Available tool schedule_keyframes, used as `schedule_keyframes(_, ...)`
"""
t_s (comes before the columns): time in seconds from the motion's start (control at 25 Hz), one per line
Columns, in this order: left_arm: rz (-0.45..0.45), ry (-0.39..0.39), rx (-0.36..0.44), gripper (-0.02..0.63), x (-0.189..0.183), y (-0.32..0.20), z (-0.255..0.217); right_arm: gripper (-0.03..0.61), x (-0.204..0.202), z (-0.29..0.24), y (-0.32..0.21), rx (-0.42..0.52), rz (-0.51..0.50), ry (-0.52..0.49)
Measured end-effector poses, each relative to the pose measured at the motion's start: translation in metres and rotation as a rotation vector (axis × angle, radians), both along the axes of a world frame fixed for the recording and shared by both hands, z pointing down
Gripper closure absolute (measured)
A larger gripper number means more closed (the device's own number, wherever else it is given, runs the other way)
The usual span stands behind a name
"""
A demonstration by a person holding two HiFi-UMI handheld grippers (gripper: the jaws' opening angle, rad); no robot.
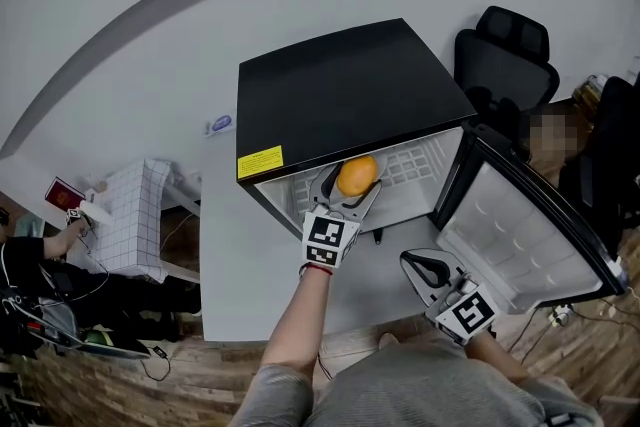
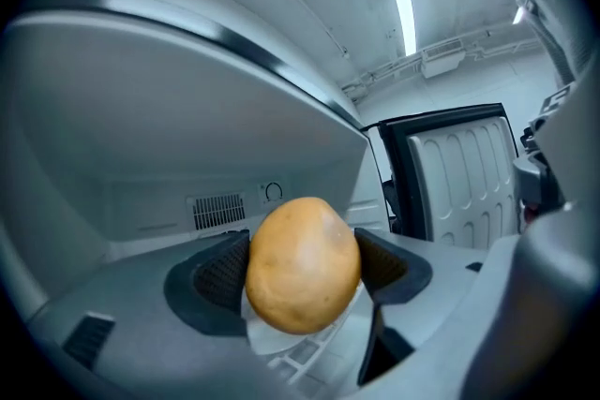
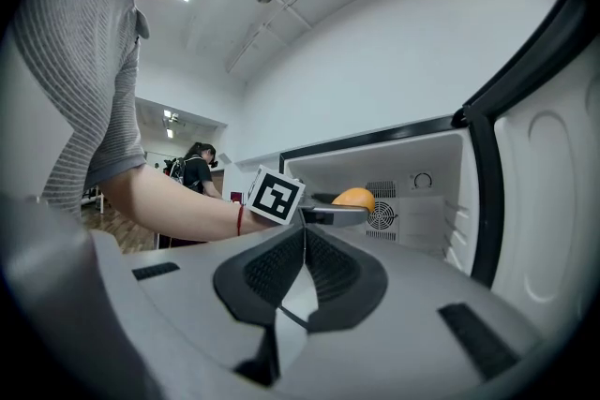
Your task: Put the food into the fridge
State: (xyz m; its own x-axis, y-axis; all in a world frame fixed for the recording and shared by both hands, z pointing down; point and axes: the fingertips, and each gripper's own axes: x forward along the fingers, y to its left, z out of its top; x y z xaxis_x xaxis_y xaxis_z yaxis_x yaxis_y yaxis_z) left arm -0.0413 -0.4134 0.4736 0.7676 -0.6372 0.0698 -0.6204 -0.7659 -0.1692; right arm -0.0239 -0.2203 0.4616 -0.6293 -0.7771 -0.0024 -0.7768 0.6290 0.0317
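Observation:
A small black fridge (image 1: 340, 90) lies on a white table with its door (image 1: 520, 225) swung open to the right. My left gripper (image 1: 352, 183) is shut on an orange-yellow round fruit (image 1: 357, 175) and holds it at the mouth of the white fridge interior (image 2: 141, 164). In the left gripper view the fruit (image 2: 302, 264) fills the gap between both pads. My right gripper (image 1: 428, 267) hovers over the table in front of the open door, shut with nothing in it. From the right gripper view I see the fruit (image 3: 353, 199) and the left gripper's marker cube (image 3: 276, 195).
The white table (image 1: 240, 275) carries the fridge. A black office chair (image 1: 505, 50) stands behind the fridge at right. A white gridded box (image 1: 135, 215) stands left of the table. A person sits at far left (image 1: 40, 255). The fridge's back wall has a vent (image 2: 217, 211).

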Motion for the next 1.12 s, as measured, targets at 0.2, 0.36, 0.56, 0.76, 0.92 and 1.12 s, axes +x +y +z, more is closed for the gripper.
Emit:
schedule_keyframes(0.2,-0.044,-0.063,-0.012,0.25,0.002,-0.029,0.018,0.565,0.004,0.003,-0.001,-0.007,0.005,0.002)
schedule_keyframes(0.36,-0.067,-0.075,-0.02,0.25,0.004,-0.045,0.026,0.565,0.007,0.006,-0.001,-0.015,0.007,0.005)
schedule_keyframes(0.56,-0.08,-0.111,-0.044,0.25,0.006,-0.06,0.036,0.565,0.006,0.013,-0.003,-0.032,-0.004,0.031)
schedule_keyframes(0.76,-0.061,-0.129,-0.052,0.25,0.008,-0.066,0.045,0.565,0.002,0.015,-0.021,-0.029,-0.018,0.045)
schedule_keyframes(0.92,-0.063,-0.148,-0.055,0.25,0.008,-0.067,0.053,0.565,0.01,0.018,-0.053,-0.029,0.047,0.014)
schedule_keyframes(1.12,-0.074,-0.186,-0.059,0.25,0.008,-0.074,0.062,0.565,0.012,0.027,-0.078,-0.048,0.077,0.011)
